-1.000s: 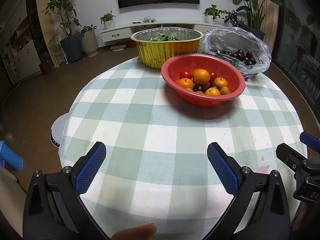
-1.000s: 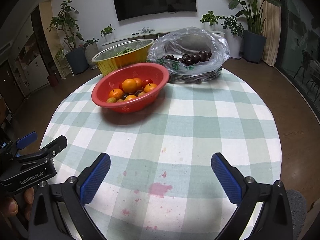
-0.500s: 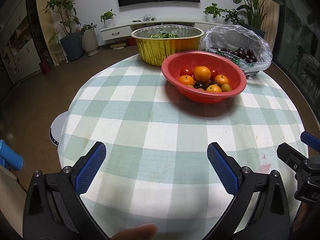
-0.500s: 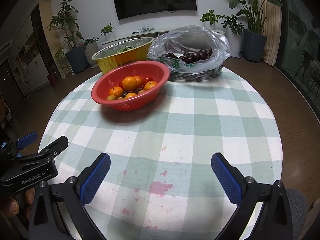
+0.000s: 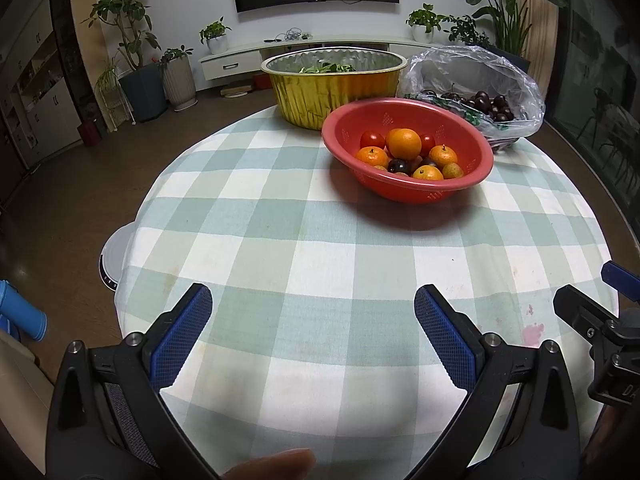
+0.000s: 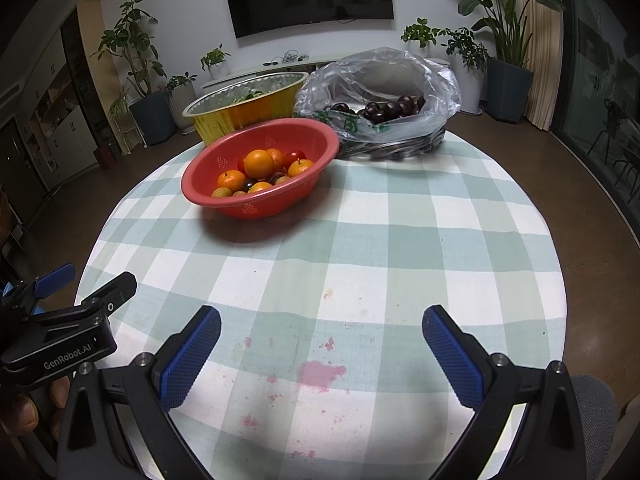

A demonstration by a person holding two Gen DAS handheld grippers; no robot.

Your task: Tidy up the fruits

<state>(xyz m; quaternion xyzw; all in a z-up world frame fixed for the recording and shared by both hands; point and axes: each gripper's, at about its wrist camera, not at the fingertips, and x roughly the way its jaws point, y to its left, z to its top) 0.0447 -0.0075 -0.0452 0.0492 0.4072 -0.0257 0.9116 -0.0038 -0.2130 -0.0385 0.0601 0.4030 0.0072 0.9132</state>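
A red colander bowl (image 5: pixel 472 162) (image 6: pixel 224 196) on the checked tablecloth holds oranges (image 5: pixel 405 143) (image 6: pixel 259 163), small tomatoes, dark plums and small yellowish fruits. Behind it stands a gold foil basin (image 5: pixel 320 88) (image 6: pixel 240 114) with green leaves. To its right a clear plastic bag of dark cherries (image 5: pixel 490 104) (image 6: pixel 386 110) sits on a dark woven basket (image 6: pixel 400 148). My left gripper (image 5: pixel 312 316) is open and empty over the near table edge. Beside it my right gripper (image 6: pixel 320 332) is also open and empty, well short of the bowl.
The round table (image 5: pixel 280 240) has pink stains (image 6: pixel 320 374) near its front edge. A white round device (image 5: pixel 114 256) and a blue cylinder (image 5: pixel 20 312) lie on the floor to the left. Potted plants, a TV and a low cabinet line the far wall.
Both views show the bowl, basin and bag slightly lower and nearer than a second ago. Both grippers stay open and empty.
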